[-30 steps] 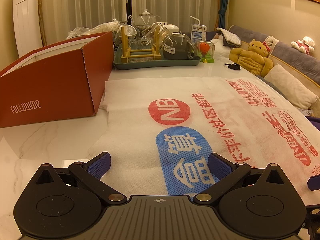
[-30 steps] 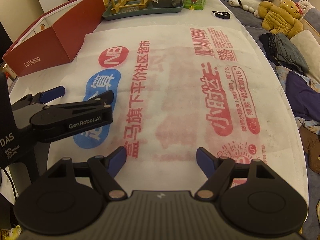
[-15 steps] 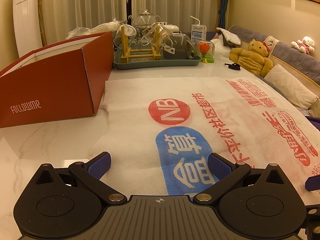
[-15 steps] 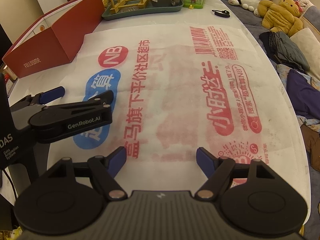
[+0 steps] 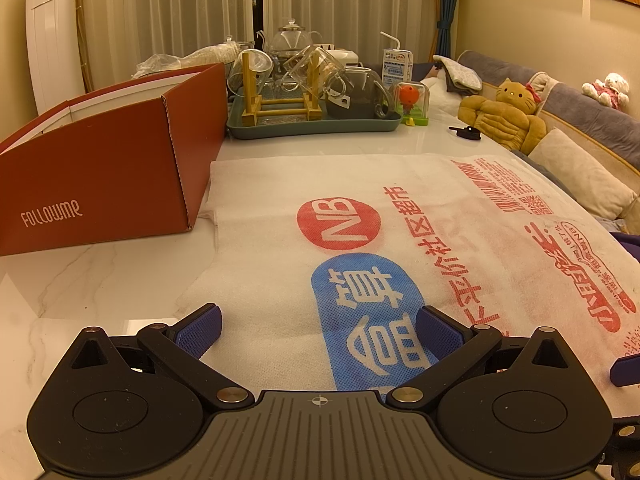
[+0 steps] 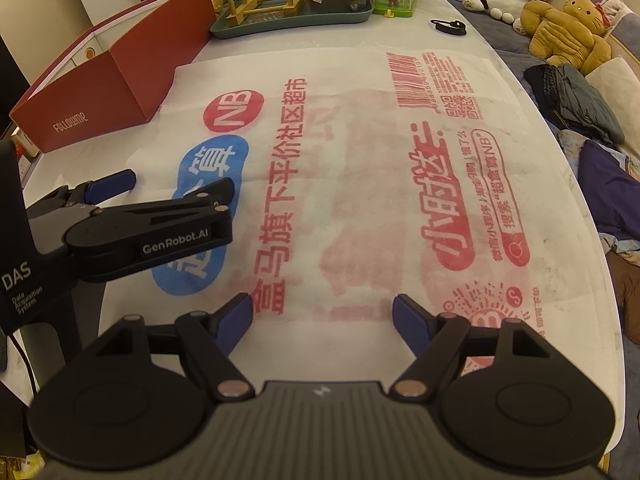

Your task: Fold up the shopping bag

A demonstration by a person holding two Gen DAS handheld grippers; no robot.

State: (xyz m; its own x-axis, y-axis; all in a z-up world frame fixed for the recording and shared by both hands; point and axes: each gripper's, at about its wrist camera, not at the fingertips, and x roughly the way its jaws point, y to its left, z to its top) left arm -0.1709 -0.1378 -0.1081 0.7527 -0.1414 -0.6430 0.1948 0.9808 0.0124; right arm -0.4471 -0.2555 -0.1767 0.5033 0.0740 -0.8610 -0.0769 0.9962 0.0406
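A white non-woven shopping bag (image 5: 400, 208) (image 6: 352, 152) with red and blue print lies spread flat on the marble table. My left gripper (image 5: 318, 326) hovers over the bag's near left part, above the blue logo, jaws wide open and empty. In the right wrist view the left gripper (image 6: 176, 186) shows from the side at the left, open over the same logo. My right gripper (image 6: 323, 318) is open over the bag's near edge, with nothing between its blue pads. One blue fingertip (image 5: 624, 370) of the right gripper peeks in at the left wrist view's right edge.
A red open box (image 5: 100, 168) (image 6: 108, 76) stands against the bag's left edge. Behind the bag are a green tray (image 5: 312, 124) (image 6: 292, 20) with glassware, a small toy (image 5: 412, 100) and a black key fob (image 6: 448, 26). A sofa with a plush cat (image 5: 504, 120) runs along the table's right edge.
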